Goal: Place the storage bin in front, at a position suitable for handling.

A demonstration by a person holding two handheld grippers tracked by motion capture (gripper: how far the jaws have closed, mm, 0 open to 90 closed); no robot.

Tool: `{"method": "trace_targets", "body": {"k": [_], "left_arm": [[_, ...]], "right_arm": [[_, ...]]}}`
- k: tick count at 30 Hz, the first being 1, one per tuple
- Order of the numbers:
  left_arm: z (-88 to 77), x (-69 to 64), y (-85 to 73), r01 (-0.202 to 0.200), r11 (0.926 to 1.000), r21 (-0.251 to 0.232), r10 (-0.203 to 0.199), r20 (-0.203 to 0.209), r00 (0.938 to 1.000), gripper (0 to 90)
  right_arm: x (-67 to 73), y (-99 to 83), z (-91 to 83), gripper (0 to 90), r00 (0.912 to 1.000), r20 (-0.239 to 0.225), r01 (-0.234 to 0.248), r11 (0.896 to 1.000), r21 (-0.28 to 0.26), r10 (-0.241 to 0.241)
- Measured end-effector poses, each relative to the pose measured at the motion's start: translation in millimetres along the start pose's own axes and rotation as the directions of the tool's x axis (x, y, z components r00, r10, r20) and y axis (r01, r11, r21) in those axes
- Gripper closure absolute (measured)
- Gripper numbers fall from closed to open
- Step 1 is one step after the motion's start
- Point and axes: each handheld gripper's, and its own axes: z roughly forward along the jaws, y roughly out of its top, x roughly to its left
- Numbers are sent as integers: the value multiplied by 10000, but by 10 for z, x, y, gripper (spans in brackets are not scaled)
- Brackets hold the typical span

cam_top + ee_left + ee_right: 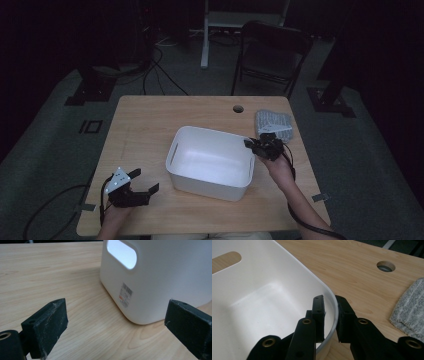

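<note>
The right gripper (329, 312) has its fingers clamped on the near-corner rim of the white plastic bin (200, 162) – one inside the wall, one outside. The bin sits mid-desk (145, 125), a grey folded cloth (274, 122) just beyond its right end. The left gripper (142, 184) rests beside the bin's left end – fingers spread wide, holding nothing.

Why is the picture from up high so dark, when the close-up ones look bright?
In the high view the room is dim; the white bin is the brightest thing there. In the left gripper view the bin's handle hole glares white and the near jaws look soft. In the right gripper view the rim is sharp and evenly lit.
</note>
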Motion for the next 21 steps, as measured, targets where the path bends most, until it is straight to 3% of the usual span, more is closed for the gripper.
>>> {"method": "trace_targets", "body": {"k": [6,8,9,13,14,21], "left_arm": [[-65,-15,105,8,10000,-55,-6,405,9992,47],[-69,-9,174,1,10000,-94,4,511,9987,47],[-69,-9,174,1,10000,-94,4,511,9987,47],[-75,-4,305,-47,9997,-232,60,553,9985,47],[-72,-4,351,-84,9996,-254,102,724,9973,47],[20,-54,622,-426,9988,-231,445,910,9949,62]], "right_arm": [[-15,-32,-42,785,9997,-258,-55,10000,8,56],[-46,-43,-66,728,9979,-562,-330,9994,-66,326],[-46,-43,-66,728,9979,-562,-330,9994,-66,326],[-59,-32,-194,549,9974,-576,-452,9980,-437,427],[-58,-32,-228,522,9973,-580,-488,9976,-490,459],[-29,-109,-408,428,9952,-480,-890,9928,-797,853]]}}
